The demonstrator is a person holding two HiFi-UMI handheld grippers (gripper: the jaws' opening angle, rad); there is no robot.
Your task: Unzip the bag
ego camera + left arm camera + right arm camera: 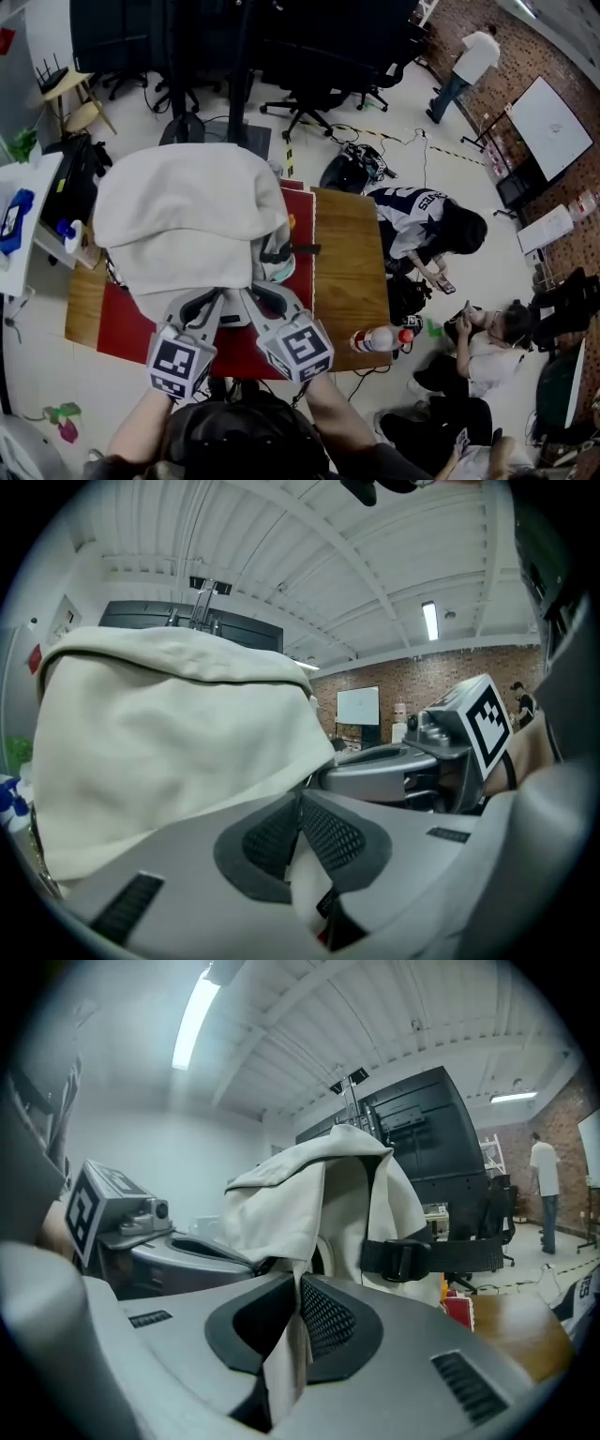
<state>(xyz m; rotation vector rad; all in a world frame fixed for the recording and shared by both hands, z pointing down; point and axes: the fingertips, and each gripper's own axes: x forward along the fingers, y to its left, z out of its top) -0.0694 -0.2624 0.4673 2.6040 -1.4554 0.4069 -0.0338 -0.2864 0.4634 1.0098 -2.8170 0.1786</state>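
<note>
**Bag.** The cream fabric bag point(183, 220) stands upright on a red mat point(122, 328) at the left half of the wooden tabletop point(347, 272). A dark zipper line runs along its top edge in the left gripper view. A black strap with a buckle point(408, 1258) crosses its right side.

**Left gripper.** The left gripper point(217, 298) sits at the near edge of the bag, low on its near face. Its jaws are clenched on a fold of the bag's cream fabric point(309, 892), which fills the narrow gap between the pads.

**Right gripper.** The right gripper point(251, 295) lies just beside the left one, to its right, at the same near edge. Its jaws are clenched on a hanging fold of the bag's fabric point(286, 1354).

**Surroundings.** A plastic bottle point(380, 339) with a red cap lies on its side at the near right corner of the tabletop, well apart from the bag.
</note>
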